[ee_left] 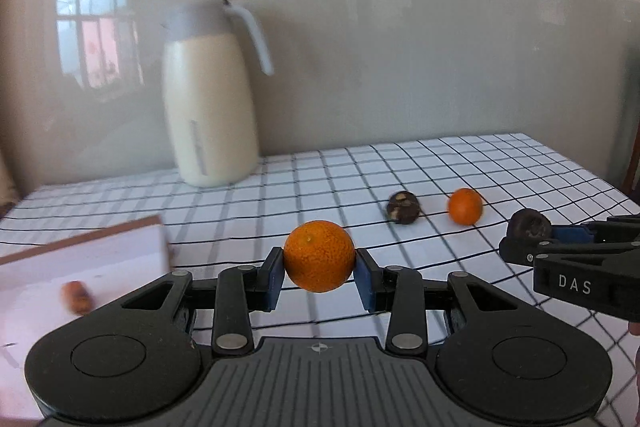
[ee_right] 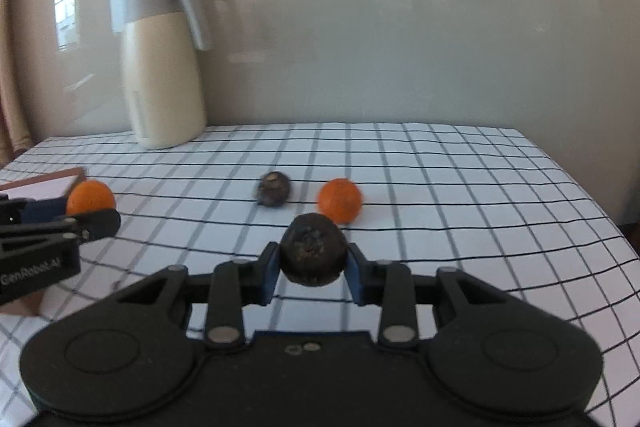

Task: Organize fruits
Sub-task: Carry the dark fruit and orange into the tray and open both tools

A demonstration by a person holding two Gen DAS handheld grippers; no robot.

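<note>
Left wrist: left gripper [ee_left: 319, 275] clamps orange [ee_left: 319, 255]; right gripper [ee_right: 313, 273] pinches dark fruit [ee_right: 313, 254], possibly passionfruit.

You have a table under a white cloth with a black grid [ee_right: 460, 187]. Resting on it, just beyond your right fingers, are a dark wrinkled fruit [ee_right: 274, 189] and an orange [ee_right: 340, 200], side by side and apart. Far beyond your fingers, towards the left by the wall, a cream jug with a grey lid and handle [ee_left: 210, 95] stands upright. Left of your left fingers lies a white tray with a brown rim [ee_left: 80, 267], with a small orange-brown piece [ee_left: 77, 297] on it.
</note>
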